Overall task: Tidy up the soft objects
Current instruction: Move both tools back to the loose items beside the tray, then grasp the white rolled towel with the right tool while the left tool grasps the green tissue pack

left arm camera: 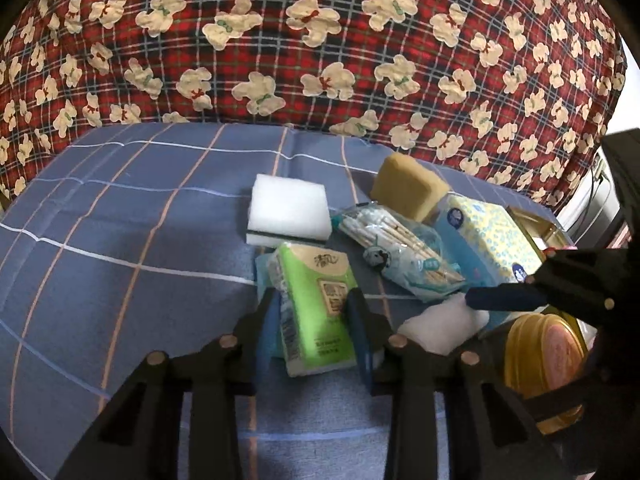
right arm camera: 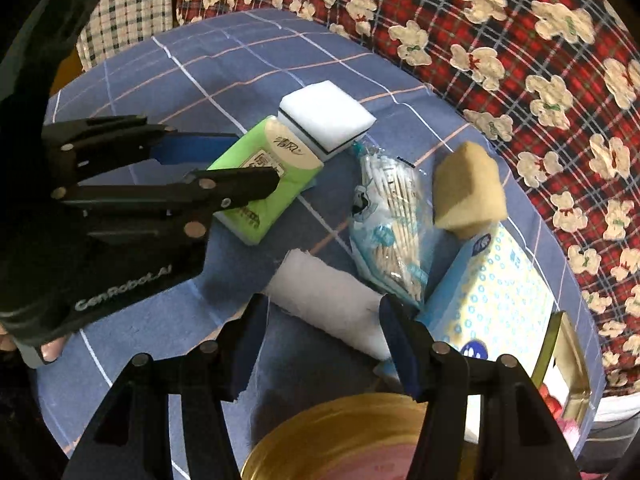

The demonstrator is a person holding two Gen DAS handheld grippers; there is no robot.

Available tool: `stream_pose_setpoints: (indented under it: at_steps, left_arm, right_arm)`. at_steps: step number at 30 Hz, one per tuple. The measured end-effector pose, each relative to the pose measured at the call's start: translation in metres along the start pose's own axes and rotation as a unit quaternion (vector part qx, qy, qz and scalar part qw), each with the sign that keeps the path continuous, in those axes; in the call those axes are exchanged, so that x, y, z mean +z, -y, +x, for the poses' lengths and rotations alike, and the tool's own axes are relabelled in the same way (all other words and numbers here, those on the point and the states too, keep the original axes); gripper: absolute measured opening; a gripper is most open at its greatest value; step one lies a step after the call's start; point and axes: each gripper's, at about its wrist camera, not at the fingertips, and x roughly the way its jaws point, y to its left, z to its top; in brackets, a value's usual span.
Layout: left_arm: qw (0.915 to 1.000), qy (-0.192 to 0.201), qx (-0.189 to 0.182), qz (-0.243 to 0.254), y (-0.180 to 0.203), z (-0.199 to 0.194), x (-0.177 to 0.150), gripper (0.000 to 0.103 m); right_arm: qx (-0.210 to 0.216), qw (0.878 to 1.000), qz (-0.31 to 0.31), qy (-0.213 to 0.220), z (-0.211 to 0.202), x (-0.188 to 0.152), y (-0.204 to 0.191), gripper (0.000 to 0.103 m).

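A green tissue pack (left arm camera: 316, 300) lies on the blue checked sheet (left arm camera: 120, 240), and my left gripper (left arm camera: 314, 308) is shut on its two long sides. The right wrist view shows that gripper (right arm camera: 256, 158) from the side, clamped on the same pack (right arm camera: 256, 184). My right gripper (right arm camera: 320, 320) is shut on a white foam piece (right arm camera: 328, 300), which spans the gap between its blue pads. Beyond them lie a white sponge block (left arm camera: 288, 210), a tan sponge (left arm camera: 408, 190), a bag of cotton swabs (left arm camera: 400, 248) and a blue and yellow tissue pack (left arm camera: 488, 236).
A round gold tin (right arm camera: 332, 440) sits just under the right gripper, with a gold box (right arm camera: 568, 360) at the right edge. A red plaid quilt with bear prints (left arm camera: 320, 40) rises behind the objects. The left part of the sheet holds no objects.
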Motion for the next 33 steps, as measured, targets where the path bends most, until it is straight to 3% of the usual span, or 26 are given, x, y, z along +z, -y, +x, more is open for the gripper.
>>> stream_pose_setpoints:
  at_steps: [10, 14, 17, 19, 33]
  left_arm:
    - [1.0, 0.0, -0.004, -0.005, -0.002, -0.001, 0.0, 0.033]
    - [1.0, 0.005, -0.003, -0.008, -0.002, -0.003, 0.0, 0.031]
    - [0.9999, 0.009, -0.002, -0.007, -0.002, -0.005, -0.001, 0.03]
    - [0.9999, 0.013, -0.002, -0.006, -0.002, -0.006, -0.001, 0.028]
    - [0.9993, 0.033, -0.006, -0.014, -0.005, -0.014, -0.002, 0.028]
  right_arm:
    - [-0.025, 0.999, -0.021, -0.004, 0.007, 0.005, 0.0, 0.057]
    - [-0.052, 0.998, -0.045, 0.003, 0.007, 0.005, -0.007, 0.041]
    - [-0.055, 0.997, -0.044, 0.016, 0.004, 0.003, -0.007, 0.037]
    - [-0.055, 0.997, -0.038, 0.028, 0.001, 0.001, -0.007, 0.029]
    - [-0.017, 0.995, 0.027, 0.095, -0.018, -0.001, 0.002, 0.029]
